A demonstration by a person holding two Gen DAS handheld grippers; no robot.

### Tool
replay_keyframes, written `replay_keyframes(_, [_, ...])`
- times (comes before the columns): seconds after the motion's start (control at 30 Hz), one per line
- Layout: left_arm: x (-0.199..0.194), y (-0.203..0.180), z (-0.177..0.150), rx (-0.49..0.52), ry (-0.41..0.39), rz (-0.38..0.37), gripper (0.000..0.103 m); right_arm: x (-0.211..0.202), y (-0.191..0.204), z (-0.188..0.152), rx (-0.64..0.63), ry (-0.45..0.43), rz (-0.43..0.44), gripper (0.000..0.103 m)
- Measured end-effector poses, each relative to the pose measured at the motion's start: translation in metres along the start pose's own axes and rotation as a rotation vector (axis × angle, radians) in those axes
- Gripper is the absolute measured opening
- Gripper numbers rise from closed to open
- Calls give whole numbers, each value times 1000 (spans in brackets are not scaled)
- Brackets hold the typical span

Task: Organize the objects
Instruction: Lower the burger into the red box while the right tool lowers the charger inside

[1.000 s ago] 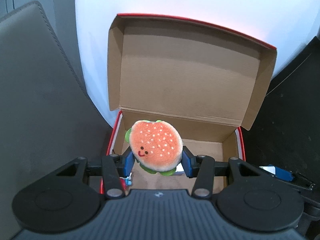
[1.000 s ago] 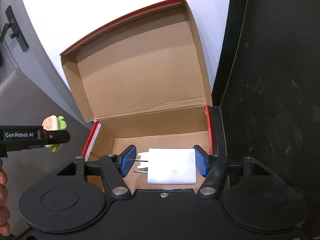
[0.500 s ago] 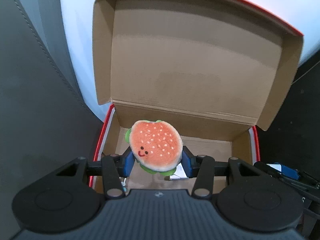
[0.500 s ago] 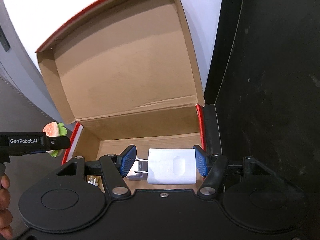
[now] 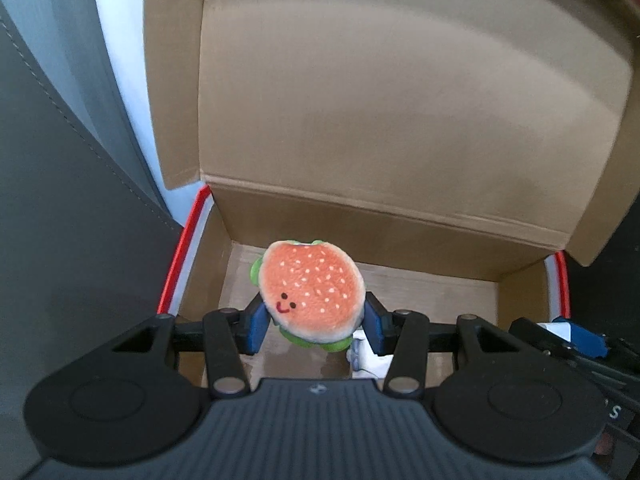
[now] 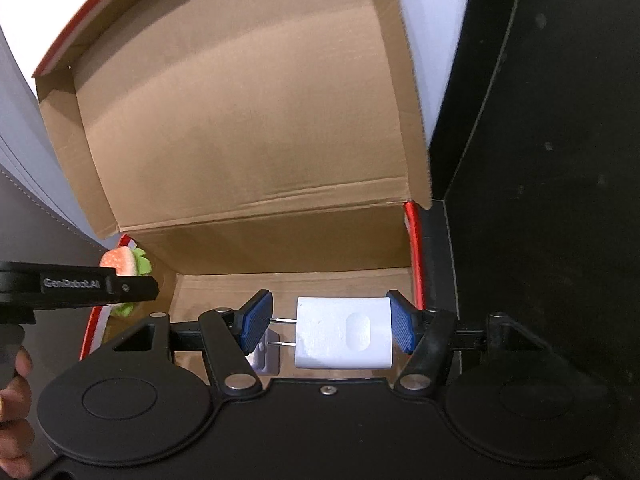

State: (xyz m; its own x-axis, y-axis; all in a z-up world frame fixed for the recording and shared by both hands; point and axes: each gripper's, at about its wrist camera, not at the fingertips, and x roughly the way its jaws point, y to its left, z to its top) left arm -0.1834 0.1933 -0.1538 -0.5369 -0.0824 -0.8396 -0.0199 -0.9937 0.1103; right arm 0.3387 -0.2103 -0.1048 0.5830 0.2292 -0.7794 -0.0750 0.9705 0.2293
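We count one cardboard box (image 6: 256,128), its lid standing open. We count one plush burger (image 5: 311,290) and one white charger (image 6: 343,333) with two metal prongs. We count two grippers: the left gripper (image 5: 312,322) and the right gripper (image 6: 329,326), each with two blue pads. On the box floor we see one small white thing (image 6: 267,354), too hidden to name. One hand (image 6: 14,412) shows at the edge.

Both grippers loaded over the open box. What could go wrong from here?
1. The white charger is pinched by its prong tips on one side; it may pivot or slip.
2. The burger plush could land on the small white item already inside the cardboard box.
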Motion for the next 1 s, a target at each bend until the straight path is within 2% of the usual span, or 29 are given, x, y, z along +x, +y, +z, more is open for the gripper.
replay_keyframes(0.33, [51,5,-3,-16,70,30,47,31,11,-2,-77,25,-23,61])
replay_keyframes(0.6, [77,2,-3,-24,105,45,48,48,20,-2,-150,28,-54,61])
replay_keyframes(1.0, [62,13,0,-46,112,54,52,62,39,-1,-197,39,-56,61])
